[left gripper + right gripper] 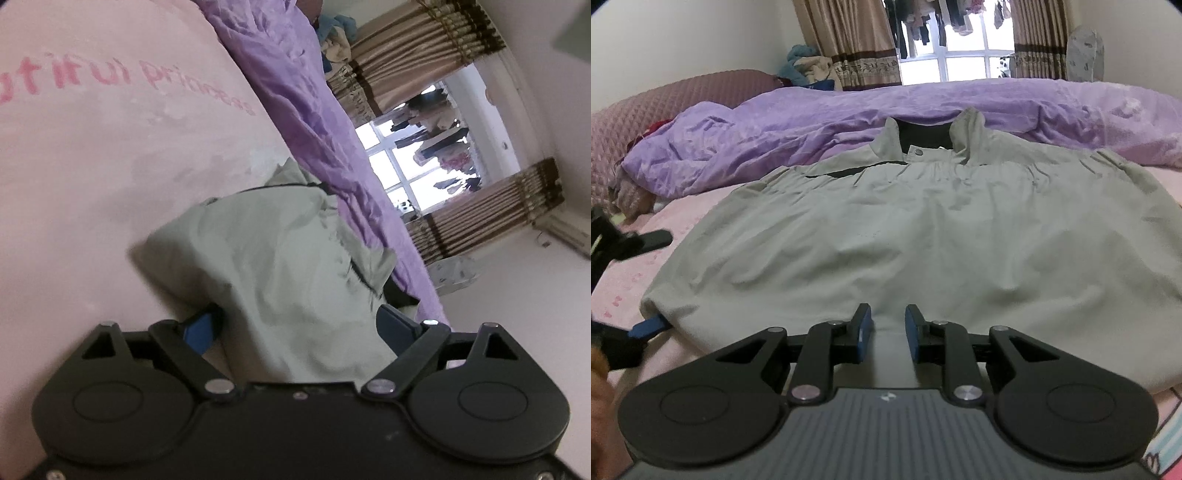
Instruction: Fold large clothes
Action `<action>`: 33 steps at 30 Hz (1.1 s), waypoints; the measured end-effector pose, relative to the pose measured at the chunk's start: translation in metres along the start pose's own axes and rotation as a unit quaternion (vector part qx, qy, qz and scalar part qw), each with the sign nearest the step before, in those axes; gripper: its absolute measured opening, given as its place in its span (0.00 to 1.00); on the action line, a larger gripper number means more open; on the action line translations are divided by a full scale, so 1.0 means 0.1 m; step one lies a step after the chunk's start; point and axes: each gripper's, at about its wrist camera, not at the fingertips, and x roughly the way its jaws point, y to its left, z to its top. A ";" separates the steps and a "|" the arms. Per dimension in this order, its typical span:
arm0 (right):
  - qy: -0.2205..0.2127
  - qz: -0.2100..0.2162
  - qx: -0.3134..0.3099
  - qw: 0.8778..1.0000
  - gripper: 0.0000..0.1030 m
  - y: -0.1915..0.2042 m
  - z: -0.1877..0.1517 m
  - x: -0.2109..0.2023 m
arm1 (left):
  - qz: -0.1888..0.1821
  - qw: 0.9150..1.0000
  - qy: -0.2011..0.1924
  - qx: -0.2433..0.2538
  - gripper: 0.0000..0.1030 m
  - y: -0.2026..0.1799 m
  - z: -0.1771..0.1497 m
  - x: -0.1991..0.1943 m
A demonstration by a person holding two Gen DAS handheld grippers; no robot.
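Grey jacket (280,266) between wide-apart jaws, on pink sheet (92,166).

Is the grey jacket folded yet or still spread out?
Still spread out: the grey jacket lies flat on the pink sheet, collar toward the purple blanket.

I'm working in a home bedroom: a bed with a pink sheet (624,266) and purple duvet (775,125), curtains (849,40), laundry hanging outside the window (960,59).
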 end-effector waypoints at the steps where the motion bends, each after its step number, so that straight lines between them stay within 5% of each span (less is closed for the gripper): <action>1: 0.001 0.002 0.002 1.000 0.26 -0.01 0.00 0.00 | -0.005 1.000 -0.001 -0.004 0.89 0.00 0.04 0.05; 10: 0.001 -0.002 0.001 1.000 0.26 -0.01 0.01 -0.01 | 0.025 0.999 -0.001 0.030 0.87 -0.13 0.20 0.39; 15: 0.005 -0.019 -0.003 1.000 0.21 0.04 0.01 0.01 | 0.065 0.997 0.001 0.031 0.25 -0.07 0.23 0.34; 17: 0.003 -0.033 -0.024 0.999 0.21 0.10 -0.03 0.04 | 0.064 0.997 0.003 0.032 0.16 0.00 0.25 0.30; 21: -0.013 -0.051 -0.058 0.997 0.18 0.22 -0.10 0.04 | 0.038 0.998 0.000 0.050 0.10 -0.03 0.26 0.22; 27: -0.017 -0.027 0.009 0.999 0.20 -0.06 0.04 -0.13 | -0.039 0.993 -0.004 0.108 0.07 -0.49 0.29 0.14; 33: -0.056 -0.152 0.042 0.986 0.27 -0.74 0.16 -0.52 | -0.148 0.978 0.048 0.140 0.06 -1.08 0.06 0.29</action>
